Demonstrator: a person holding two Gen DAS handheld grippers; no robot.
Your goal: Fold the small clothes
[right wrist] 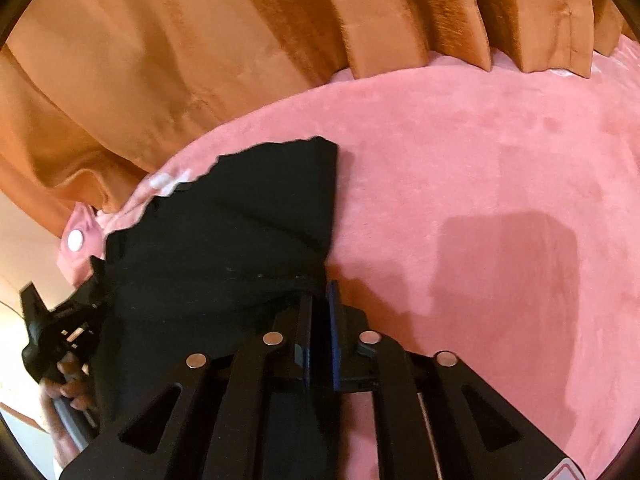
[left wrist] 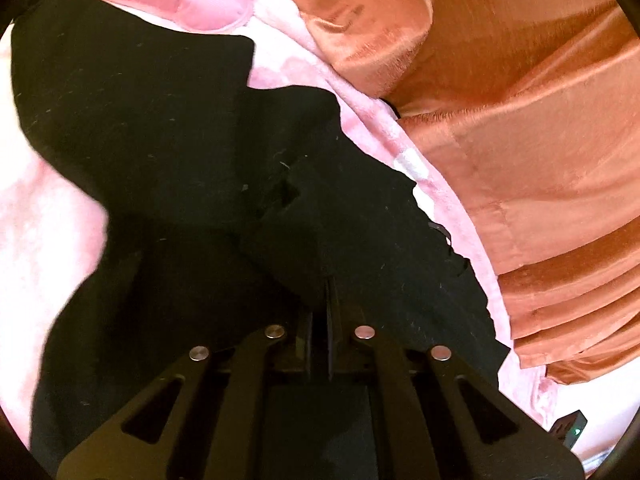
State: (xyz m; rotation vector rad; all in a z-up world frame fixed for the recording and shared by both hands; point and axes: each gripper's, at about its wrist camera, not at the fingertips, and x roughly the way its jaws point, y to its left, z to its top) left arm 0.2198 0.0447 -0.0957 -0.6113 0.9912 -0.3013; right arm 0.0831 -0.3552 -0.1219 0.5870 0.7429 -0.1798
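A black garment lies spread and rumpled on a pink plush blanket, reaching toward the blanket's far edge, where orange velvet curtains hang in deep pleats just behind it. The left tongs are closed on a fold of the black cloth, their fingers drawn together with the fabric bunched up between and over them. The right tongs are likewise closed, pinching the garment at its near right border, beside the straight vertical edge that ends in a corner pointing at the curtains. In the right wrist view the far edge of the garment looks wavy, and a small white patch shows on the blanket just past it. A pink fabric piece with a white round snap lies at the far left of the blanket, touching the garment's edge; the left wrist view shows it beyond the black cloth. The person's left hand grips the black handle of the other tool at the lower left
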